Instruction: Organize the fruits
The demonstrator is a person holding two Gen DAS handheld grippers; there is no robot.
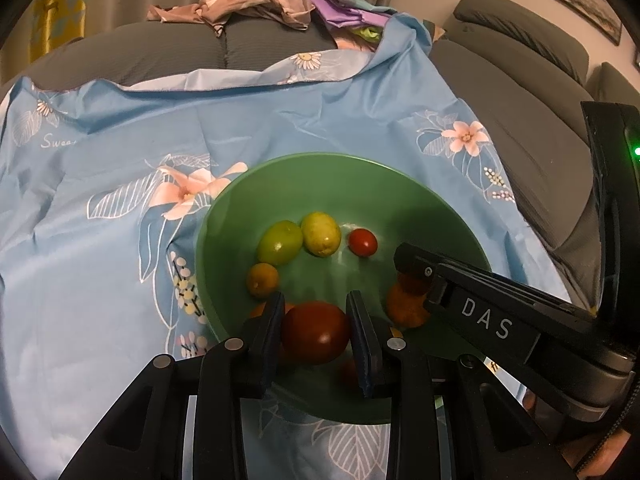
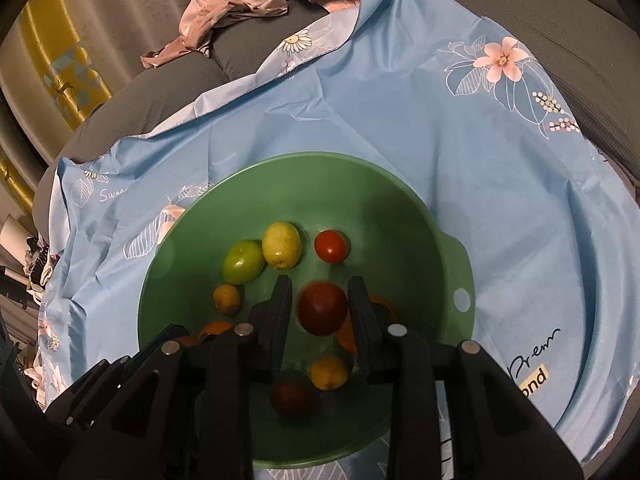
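— Grey sofa cushions (image 1: pixel 532 92) under a pale blue flowered cloth (image 1: pixel 120 240), with a round green plastic bowl (image 2: pixel 400 208) on it. How far along?

— Nearly all fruit seems gathered: two green oval fruits (image 2: pixel 260 254), a small red tomato (image 2: pixel 330 246), some orange ones.

— And the tongs?

— Left gripper (image 1: pixel 316 328) is clamped on a large dark red tomato (image 1: pixel 316 332). Right gripper (image 2: pixel 322 308) brackets another dark red fruit (image 2: pixel 323 307) (gap visible, so likely released). Only letting go remains, I'd judge.
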